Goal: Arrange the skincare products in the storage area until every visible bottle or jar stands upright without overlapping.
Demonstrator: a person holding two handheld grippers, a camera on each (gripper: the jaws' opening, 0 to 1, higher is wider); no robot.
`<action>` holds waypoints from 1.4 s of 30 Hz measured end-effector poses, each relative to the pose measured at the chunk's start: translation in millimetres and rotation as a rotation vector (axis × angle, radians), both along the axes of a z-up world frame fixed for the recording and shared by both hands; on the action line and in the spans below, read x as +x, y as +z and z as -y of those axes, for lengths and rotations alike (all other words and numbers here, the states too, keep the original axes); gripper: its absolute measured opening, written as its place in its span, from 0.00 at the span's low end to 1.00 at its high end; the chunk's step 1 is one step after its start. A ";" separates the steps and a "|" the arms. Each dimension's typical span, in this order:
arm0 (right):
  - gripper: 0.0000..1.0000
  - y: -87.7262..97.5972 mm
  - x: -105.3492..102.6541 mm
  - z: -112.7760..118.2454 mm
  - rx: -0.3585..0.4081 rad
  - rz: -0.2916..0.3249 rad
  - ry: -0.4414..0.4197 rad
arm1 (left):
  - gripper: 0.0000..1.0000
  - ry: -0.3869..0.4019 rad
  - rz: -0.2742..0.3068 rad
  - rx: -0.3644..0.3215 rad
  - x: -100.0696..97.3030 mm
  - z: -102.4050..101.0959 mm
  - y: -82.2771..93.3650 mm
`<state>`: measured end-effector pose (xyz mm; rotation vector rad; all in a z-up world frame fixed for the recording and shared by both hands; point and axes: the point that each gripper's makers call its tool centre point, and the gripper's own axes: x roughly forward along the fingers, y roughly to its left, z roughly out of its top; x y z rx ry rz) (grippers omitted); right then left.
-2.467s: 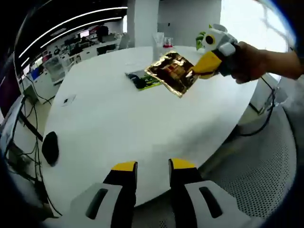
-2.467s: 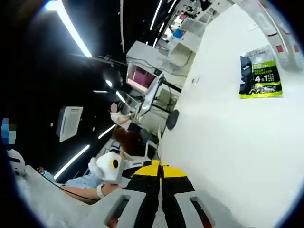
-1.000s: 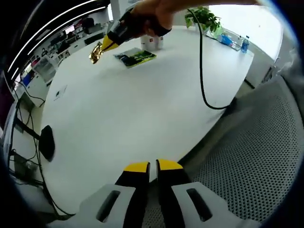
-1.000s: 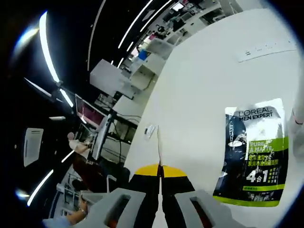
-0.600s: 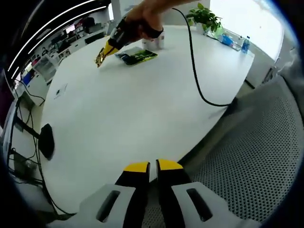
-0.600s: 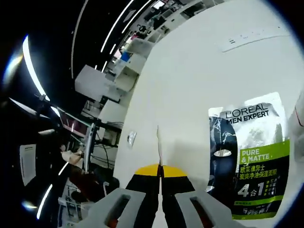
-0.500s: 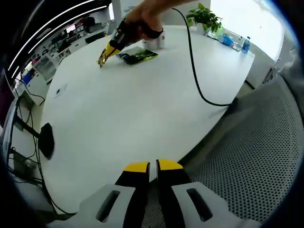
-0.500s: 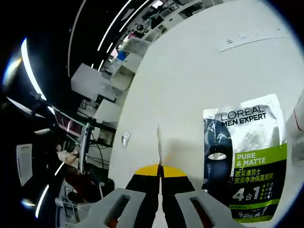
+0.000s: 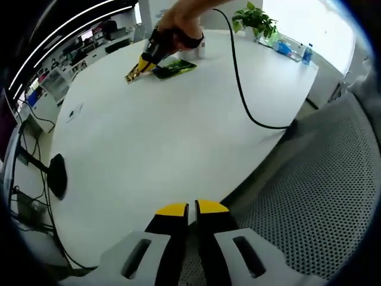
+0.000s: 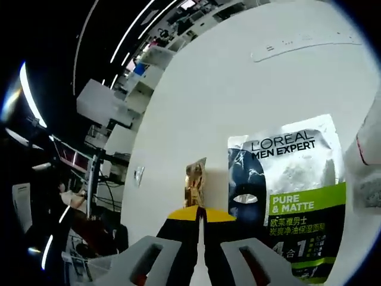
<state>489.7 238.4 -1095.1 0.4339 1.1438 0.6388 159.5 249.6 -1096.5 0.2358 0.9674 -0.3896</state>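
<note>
In the right gripper view my right gripper (image 10: 200,210) is shut on a gold foil sachet (image 10: 195,180), held low over the white table just left of a black, white and green L'Oreal sachet (image 10: 286,196) that lies flat. A white jar (image 10: 366,149) shows at the right edge. In the left gripper view the right gripper (image 9: 143,62), held by a hand, is at the table's far side with the gold sachet (image 9: 134,76) beside the green sachet (image 9: 174,68). My left gripper (image 9: 191,208) is shut on nothing, off the table's near edge.
A black cable (image 9: 244,89) trails from the right gripper across the white table (image 9: 149,137) and over its right edge. A black oval object (image 9: 58,179) hangs by the table's left edge. A potted plant (image 9: 256,24) and bottles (image 9: 305,53) stand far right. A white power strip (image 10: 297,42) lies beyond the sachets.
The right gripper has dropped closer to the table and the gold sachet has turned from edge-on to showing its face beside the green sachet. The left gripper stays still.
</note>
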 end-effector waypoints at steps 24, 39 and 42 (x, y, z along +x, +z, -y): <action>0.08 3.6 12.4 -0.5 -0.111 0.143 0.116 | 0.00 0.000 -0.003 0.002 -0.9 0.0 -0.5; 0.18 8.9 36.4 -51.4 -0.382 0.585 0.715 | 0.00 0.004 -0.011 0.008 -0.9 -1.4 -2.2; 0.20 2.3 36.5 -58.0 -0.381 0.575 0.754 | 0.00 0.006 -0.013 0.009 -1.1 -1.9 -2.3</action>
